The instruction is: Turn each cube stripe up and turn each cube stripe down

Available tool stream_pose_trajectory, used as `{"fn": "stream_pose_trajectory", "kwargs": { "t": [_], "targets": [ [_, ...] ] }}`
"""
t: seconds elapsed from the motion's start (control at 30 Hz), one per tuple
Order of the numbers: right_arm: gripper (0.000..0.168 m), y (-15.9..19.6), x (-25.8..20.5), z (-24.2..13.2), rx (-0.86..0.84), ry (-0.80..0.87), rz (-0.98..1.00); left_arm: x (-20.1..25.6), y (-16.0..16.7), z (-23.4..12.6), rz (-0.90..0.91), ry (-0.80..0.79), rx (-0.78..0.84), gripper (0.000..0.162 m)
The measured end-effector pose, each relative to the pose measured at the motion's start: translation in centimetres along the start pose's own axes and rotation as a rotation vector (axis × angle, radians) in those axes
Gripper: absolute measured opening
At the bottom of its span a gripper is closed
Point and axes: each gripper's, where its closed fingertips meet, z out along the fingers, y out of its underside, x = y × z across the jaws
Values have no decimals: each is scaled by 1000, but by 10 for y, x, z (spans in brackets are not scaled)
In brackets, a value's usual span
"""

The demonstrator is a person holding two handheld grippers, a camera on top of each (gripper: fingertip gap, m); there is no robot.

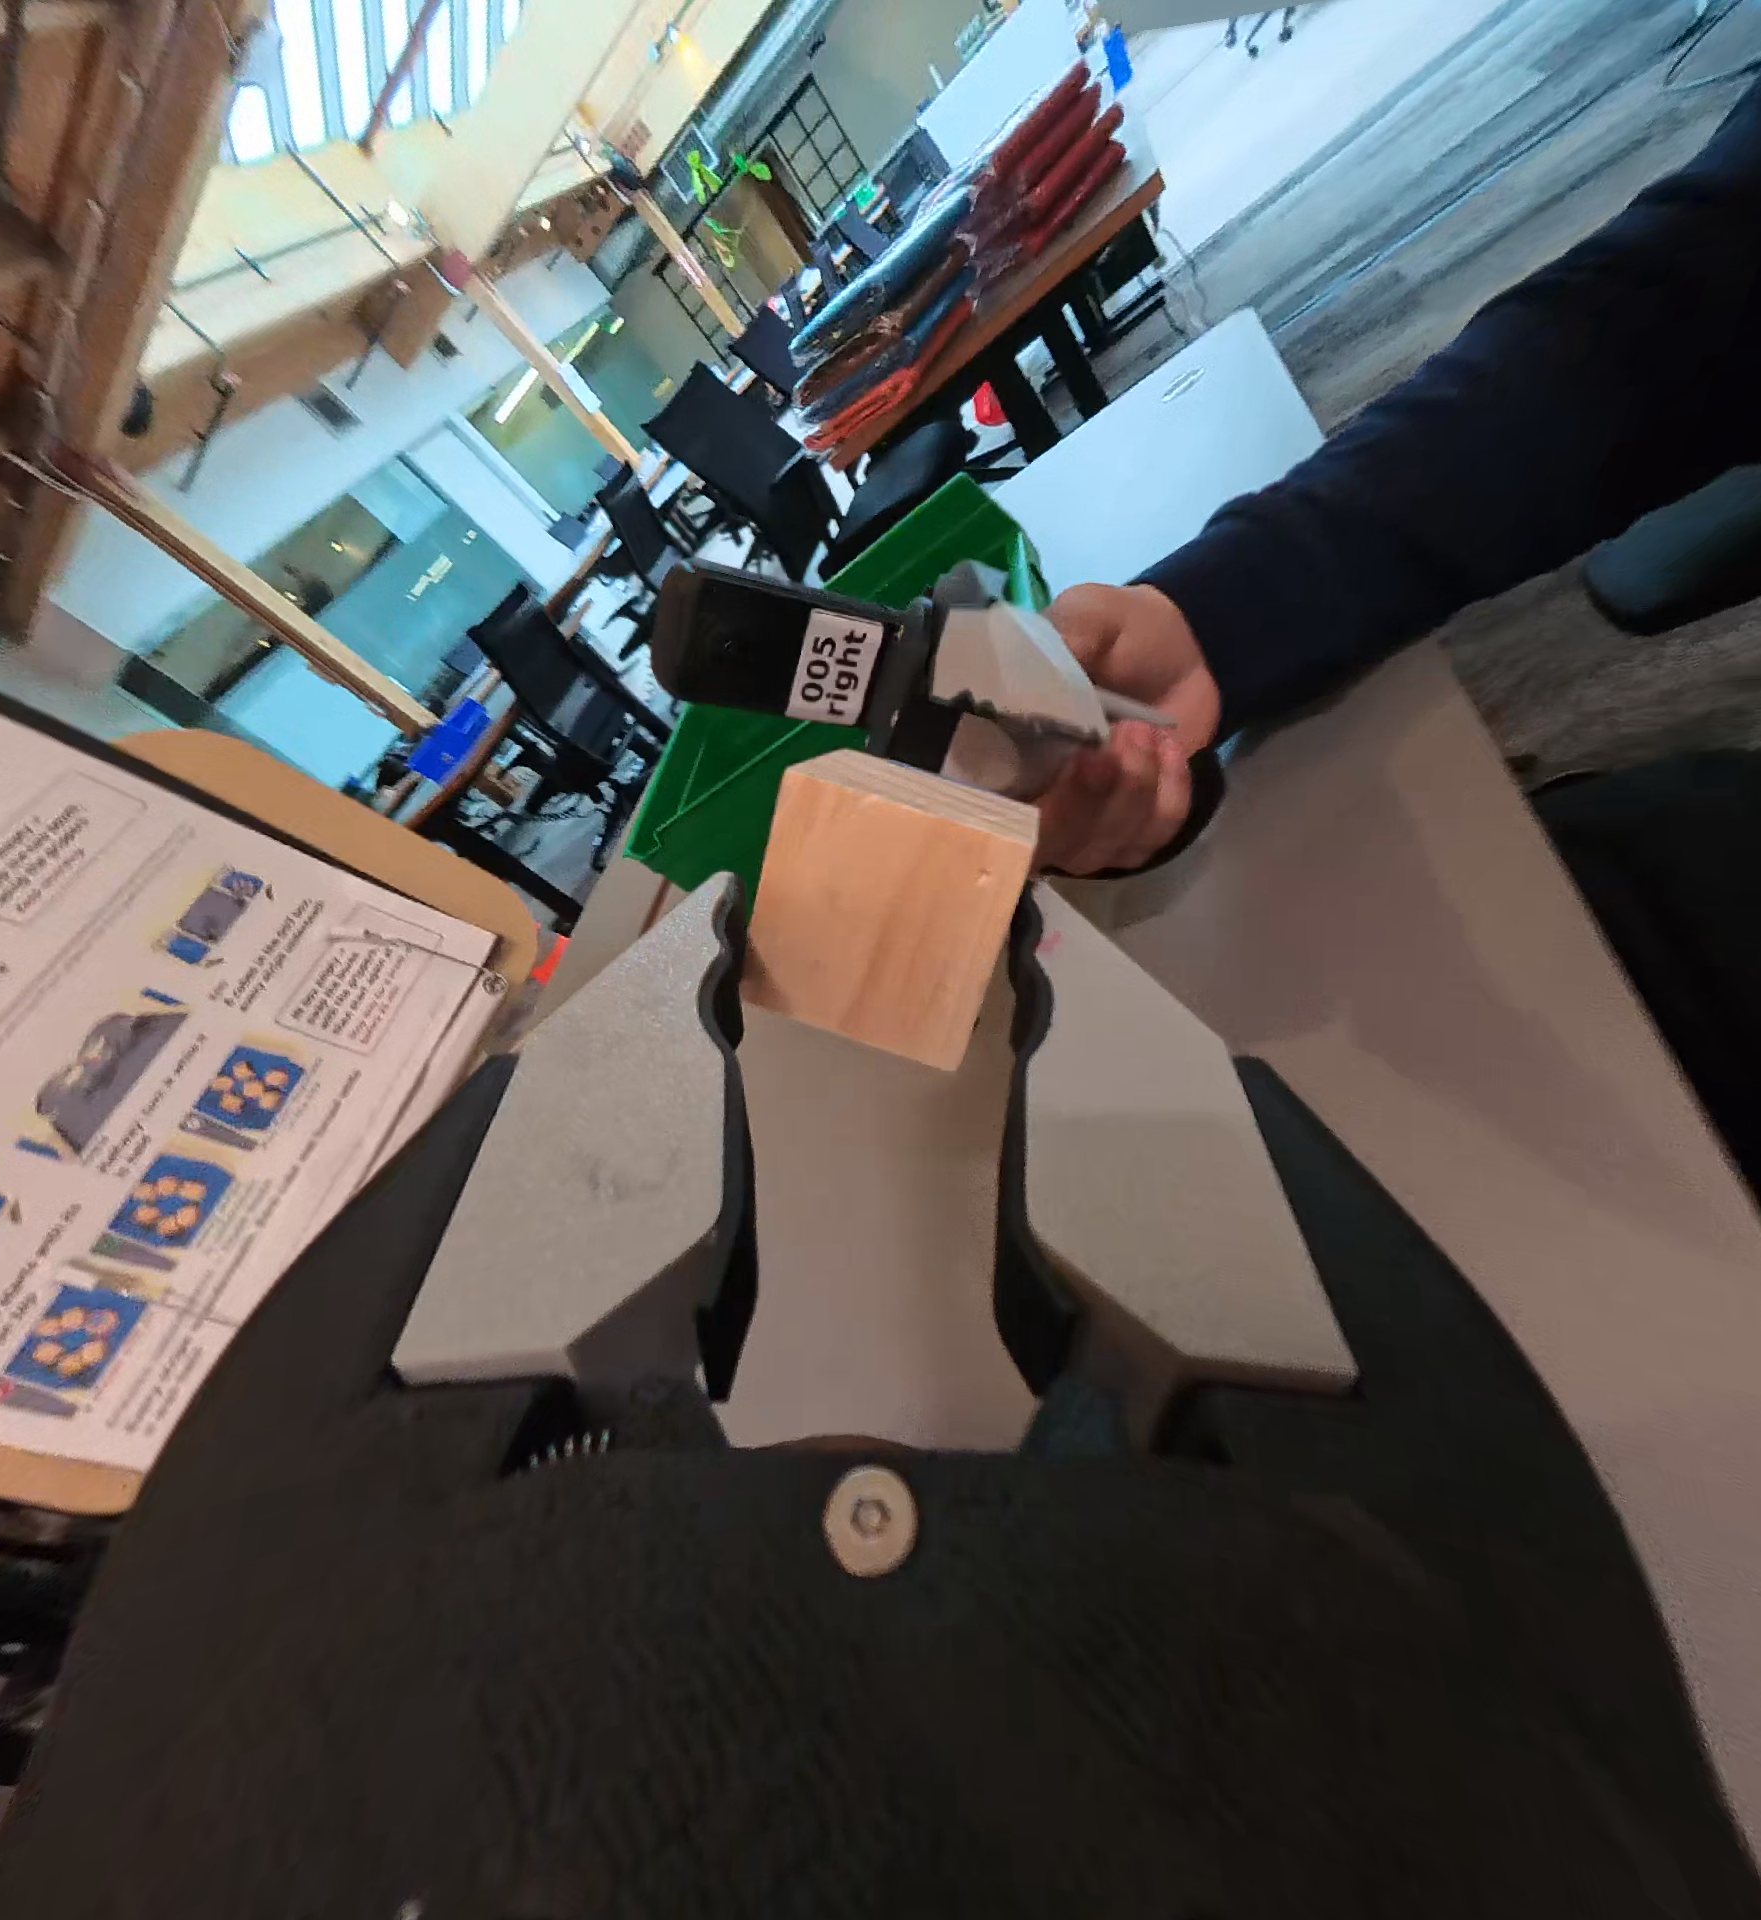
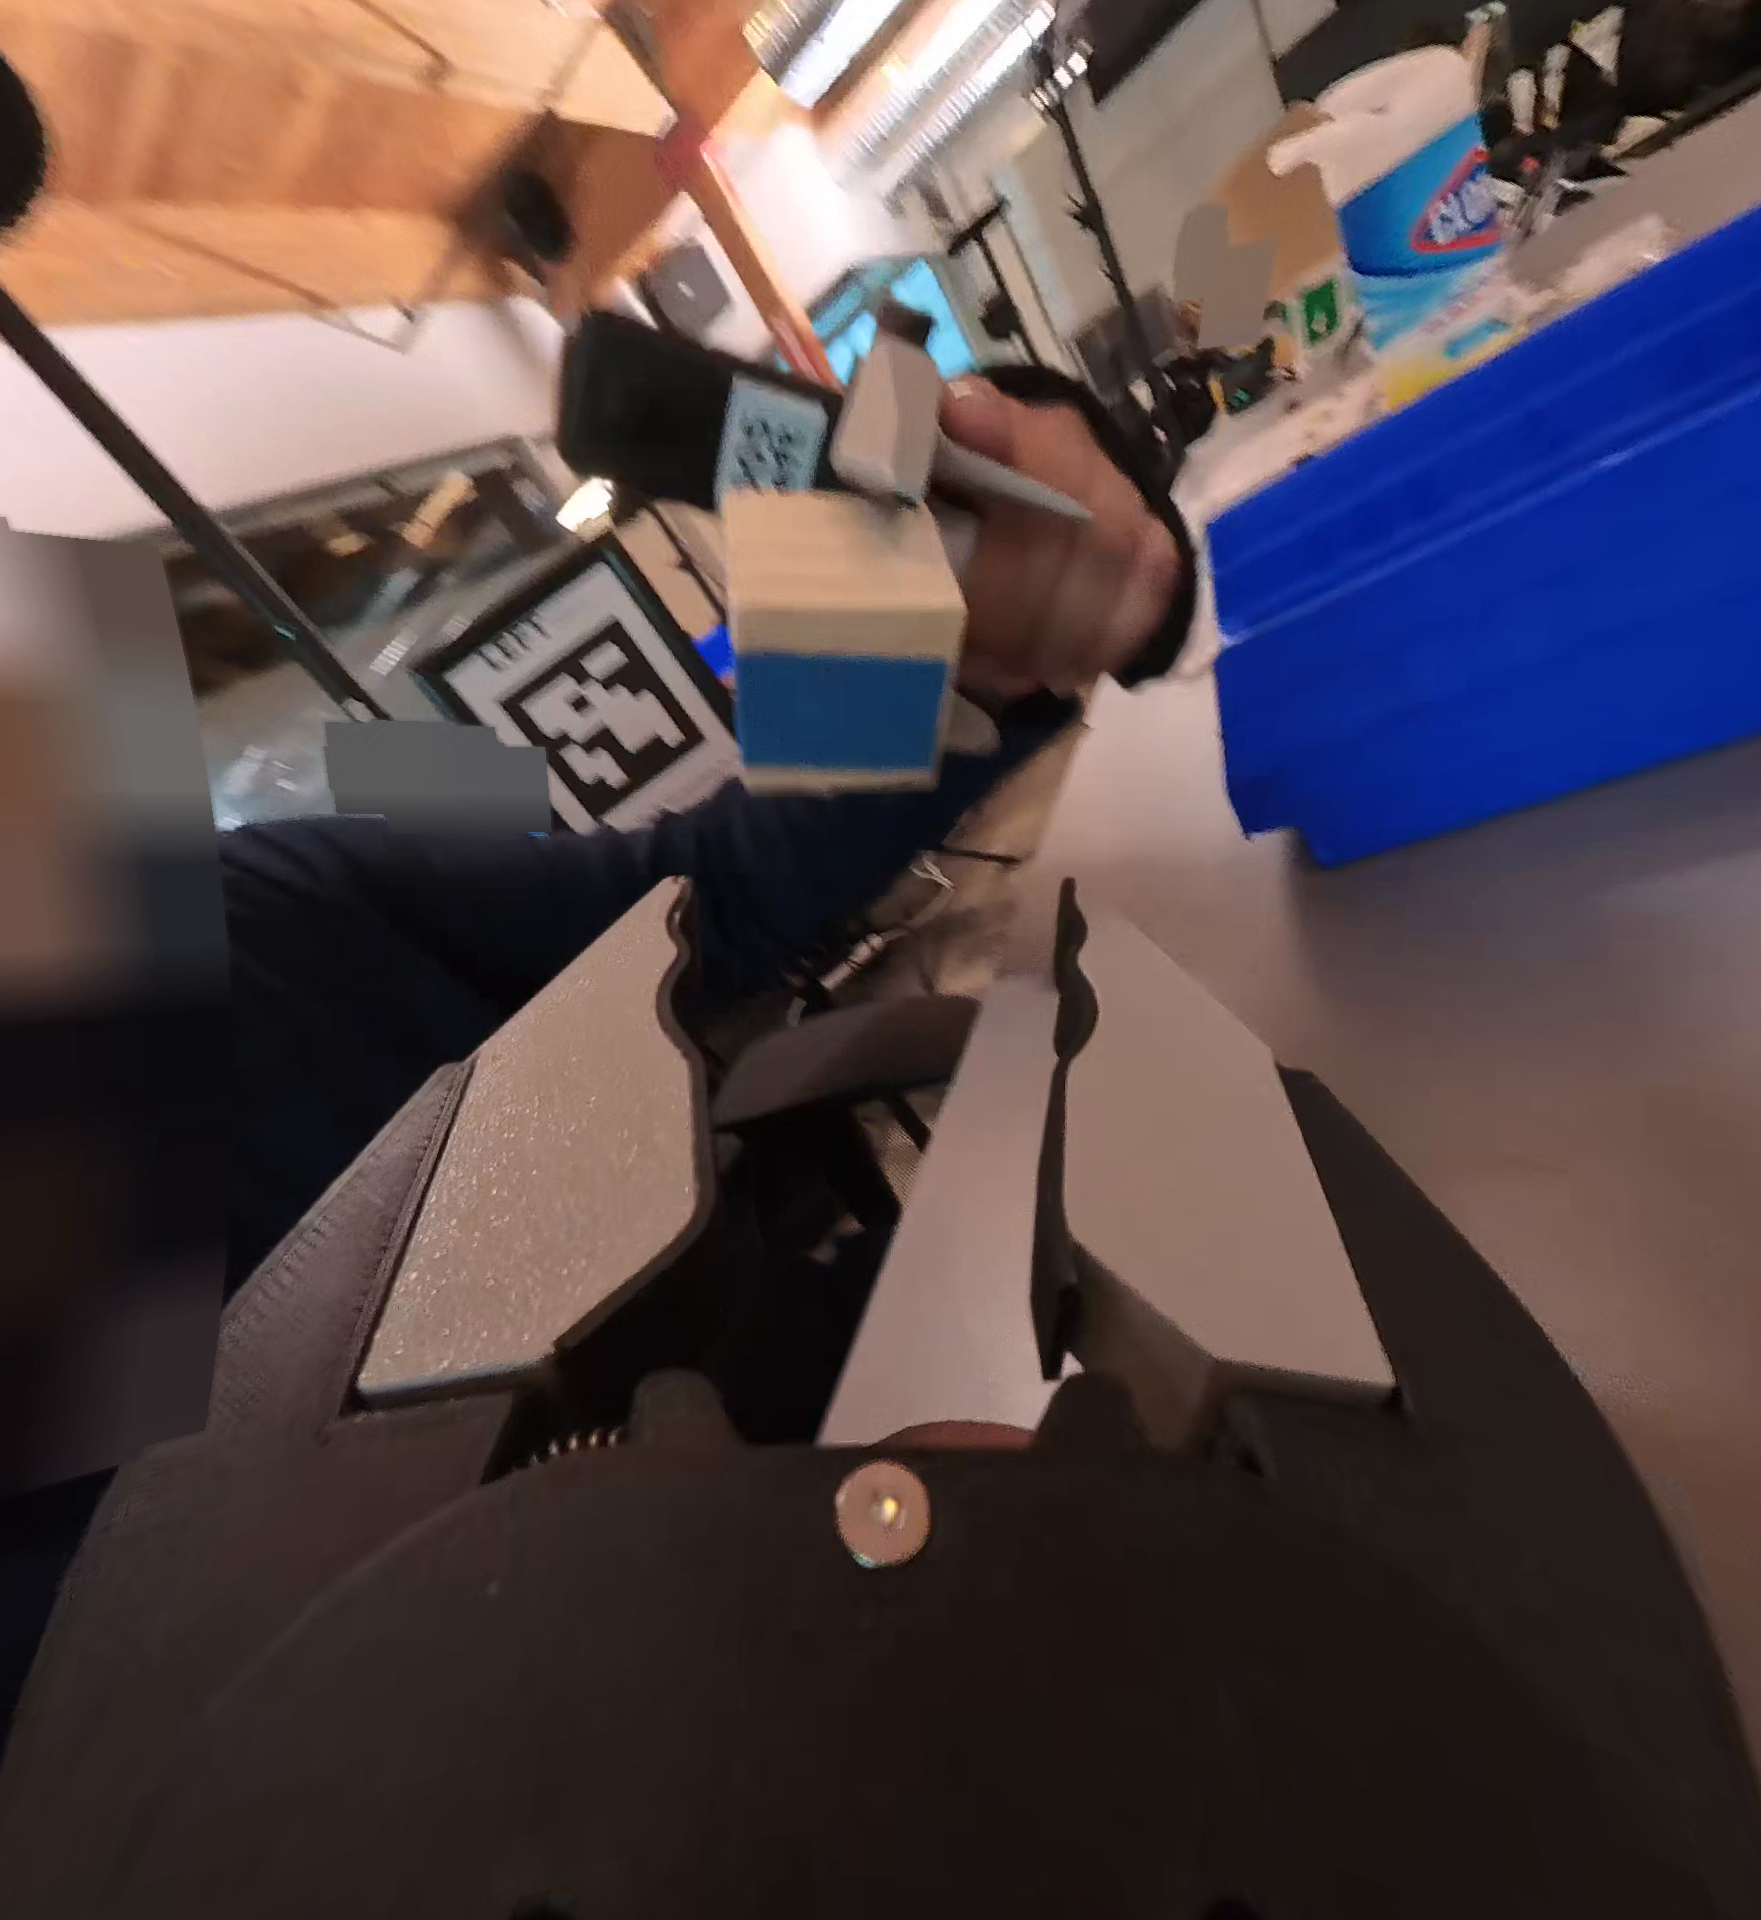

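My left gripper (image 1: 876, 914) is shut on a pale wooden cube (image 1: 891, 914) and holds it by its sides above the grey table (image 1: 1375, 1091). The face towards this camera is plain wood. In the right wrist view the same cube (image 2: 840, 644) is tilted in the air and shows a blue stripe (image 2: 840, 712) on the face towards my right gripper. My right gripper (image 2: 876, 904) is open and empty, a short way from the cube and pointing at it. Its grey housing (image 1: 1011, 675) and the hand holding it show beyond the cube in the left wrist view.
A green bin (image 1: 751, 769) stands behind the cube. A blue bin (image 2: 1530, 582) sits on the table at the right. A printed instruction sheet on a clipboard (image 1: 180, 1091) lies at the left. A person's dark sleeve (image 1: 1478, 416) reaches across.
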Motion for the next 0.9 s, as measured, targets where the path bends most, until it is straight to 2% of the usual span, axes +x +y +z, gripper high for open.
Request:
{"fn": "stream_pose_trajectory", "kwargs": {
  "t": [0.07,0.13,0.17,0.2,0.33,0.43,0.6,0.8,0.9],
  "targets": [
    [67,-9,-8,-4,54,-51,26,4,6,21,54,-21,-10,50],
    [66,-15,-2,-10,90,-23,43,7,11,38,85,-36,-8,50],
    [60,-15,5,-13,98,14,49,6,12,45,88,-49,2,49],
    [45,-15,7,-16,100,16,51,3,14,52,90,-69,5,49],
    [43,-22,12,-27,144,14,85,-6,18,65,30,-110,67,49],
    [43,-27,17,-31,170,72,35,-12,22,68,-16,-148,104,49],
    [42,-28,30,-38,153,216,-55,-11,43,73,7,-261,49,49],
    [42,-35,37,-51,169,327,-106,-19,48,58,-70,-306,74,47],
    [42,-44,37,-67,198,440,-170,-22,52,56,-78,-323,72,38]
  ]
}}
